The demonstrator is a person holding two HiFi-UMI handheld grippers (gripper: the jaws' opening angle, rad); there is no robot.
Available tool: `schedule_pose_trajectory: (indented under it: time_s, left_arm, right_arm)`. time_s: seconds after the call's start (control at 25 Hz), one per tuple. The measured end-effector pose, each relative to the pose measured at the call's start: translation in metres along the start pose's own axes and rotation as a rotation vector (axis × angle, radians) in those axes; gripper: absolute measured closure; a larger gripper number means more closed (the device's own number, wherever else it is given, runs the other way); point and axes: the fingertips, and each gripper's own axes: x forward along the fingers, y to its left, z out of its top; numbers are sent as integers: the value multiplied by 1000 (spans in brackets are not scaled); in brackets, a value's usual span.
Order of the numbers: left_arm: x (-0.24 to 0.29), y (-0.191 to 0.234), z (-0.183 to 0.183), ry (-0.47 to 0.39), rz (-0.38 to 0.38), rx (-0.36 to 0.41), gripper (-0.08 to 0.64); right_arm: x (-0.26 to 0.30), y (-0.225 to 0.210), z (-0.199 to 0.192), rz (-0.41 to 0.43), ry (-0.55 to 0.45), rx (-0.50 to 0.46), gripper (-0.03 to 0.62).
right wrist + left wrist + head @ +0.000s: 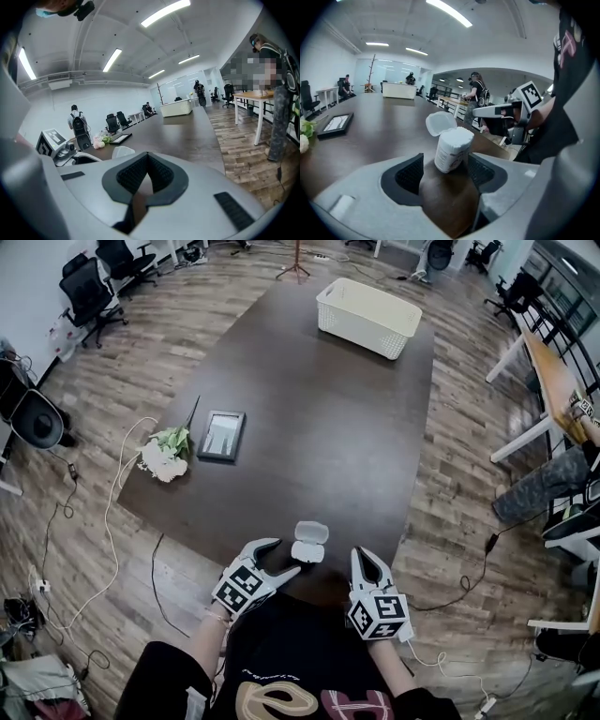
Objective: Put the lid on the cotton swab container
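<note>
The white cotton swab container (307,550) stands upright near the front edge of the dark table (328,427), with its hinged lid (312,532) flipped up and back. My left gripper (284,557) is open just left of it. In the left gripper view the container (452,150) stands between the pads, full of swabs, with its lid (440,123) raised behind; the pads do not press on it. My right gripper (364,561) is to the right of the container, apart from it, shut and holding nothing. In the right gripper view its pads (159,171) meet at the tip.
A white basket (367,317) stands at the far end of the table. A picture frame (221,435) and a bunch of flowers (166,453) lie at the left edge. Office chairs (92,292), floor cables (112,521) and another desk (553,381) surround the table.
</note>
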Motion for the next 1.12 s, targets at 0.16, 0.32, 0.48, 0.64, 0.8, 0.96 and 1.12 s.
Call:
schedule_pose_trajectory:
  time_s: [0.16,0.32,0.48,0.64,0.8,0.96,1.12]
  left_arm:
    - [10,-2,-4,57,-97,76,278]
    - [19,-7,-3,77,-182,117,278]
    - [27,-12,1,87,-240,133,278]
    - [31,-15,-2,116,-249,193,283]
    - [32,-11,-2,113,-244,214,319]
    - [33,-12,0,114,-253,224,324]
    - [34,-13,2,113,-262,238,325]
  right_arm:
    - [4,-1,5,-12,8,-15,584]
    - [7,-4,5,-11,21,-18,584]
    - [14,-1,4,21,53,-25,584]
    - [23,8,-2,71,87,-23,584]
    - [47,13,-6,152,170,-70,584]
    - [68,4,3,178,206,-78,584]
    - [80,-2,8,184,213,-52,584]
